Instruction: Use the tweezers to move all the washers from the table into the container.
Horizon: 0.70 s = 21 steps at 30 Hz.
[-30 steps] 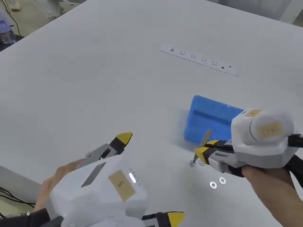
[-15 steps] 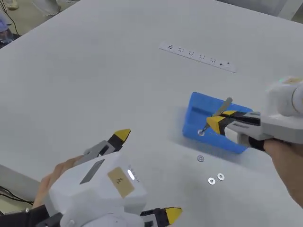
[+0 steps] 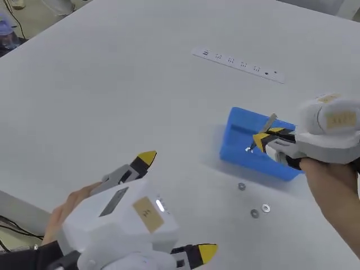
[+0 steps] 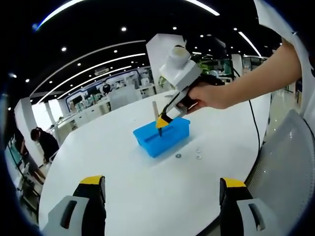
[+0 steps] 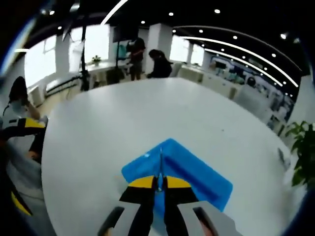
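The tweezers (image 3: 264,130) are being clamped between the nearly closed jaws of the right gripper (image 3: 260,139), with their tips being pointed down into the blue container (image 3: 242,154). Three washers (image 3: 242,186) are lying on the white table (image 3: 112,84) just beside it. The left gripper (image 3: 177,205) is being held wide open and empty.

— What lies on the white table (image 3: 112,84)?
— A blue container (image 3: 236,143), three washers (image 3: 242,186) on the bare top just beside it, and a white power strip (image 3: 239,65) farther back.
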Available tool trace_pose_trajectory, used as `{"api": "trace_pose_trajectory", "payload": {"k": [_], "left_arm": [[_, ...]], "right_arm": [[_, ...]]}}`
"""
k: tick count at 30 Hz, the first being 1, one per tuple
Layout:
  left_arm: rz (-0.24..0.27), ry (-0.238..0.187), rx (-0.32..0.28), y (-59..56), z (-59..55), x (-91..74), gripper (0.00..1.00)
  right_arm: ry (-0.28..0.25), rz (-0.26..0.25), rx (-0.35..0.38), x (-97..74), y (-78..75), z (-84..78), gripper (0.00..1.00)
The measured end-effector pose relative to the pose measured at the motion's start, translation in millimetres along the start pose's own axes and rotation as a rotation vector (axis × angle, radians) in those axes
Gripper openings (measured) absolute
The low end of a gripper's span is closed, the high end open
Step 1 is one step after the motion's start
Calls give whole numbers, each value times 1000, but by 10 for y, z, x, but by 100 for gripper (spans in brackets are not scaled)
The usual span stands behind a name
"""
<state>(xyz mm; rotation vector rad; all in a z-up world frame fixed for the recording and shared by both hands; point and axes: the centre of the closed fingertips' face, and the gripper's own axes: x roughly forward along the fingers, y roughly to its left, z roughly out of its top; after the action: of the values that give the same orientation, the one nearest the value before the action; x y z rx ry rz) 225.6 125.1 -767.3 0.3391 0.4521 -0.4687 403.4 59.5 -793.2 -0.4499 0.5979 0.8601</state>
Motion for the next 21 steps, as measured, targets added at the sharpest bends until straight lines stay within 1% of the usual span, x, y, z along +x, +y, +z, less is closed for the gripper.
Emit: {"api": "trace_pose_trajectory", "payload": {"k": [3,6,8,13,16,19,20,21], "left_arm": [[-3,7,4,-8,-11,4,99],[-1,15,5,-3,-25,8,99],[-2,12,3,-4,-19,9,99],[-4,25,9,-8,-45,19,99],[-4,26,11,-9,-46,21,99],[-4,32,11,-9,-59,24,99],[-3,32,13,-8,-59,25,99],[-3,32,13,-9,-60,27,99]], "right_arm": [[0,21,45,80,19,-30,3],[-3,19,54,102,22,-33,3],[-3,21,66,133,19,-39,3],[2,9,75,162,-25,-53,3],[6,11,88,178,-39,-65,3],[22,12,84,218,-40,-138,3],[20,10,86,191,-35,-134,3],[7,10,86,181,-38,-115,3]]}}
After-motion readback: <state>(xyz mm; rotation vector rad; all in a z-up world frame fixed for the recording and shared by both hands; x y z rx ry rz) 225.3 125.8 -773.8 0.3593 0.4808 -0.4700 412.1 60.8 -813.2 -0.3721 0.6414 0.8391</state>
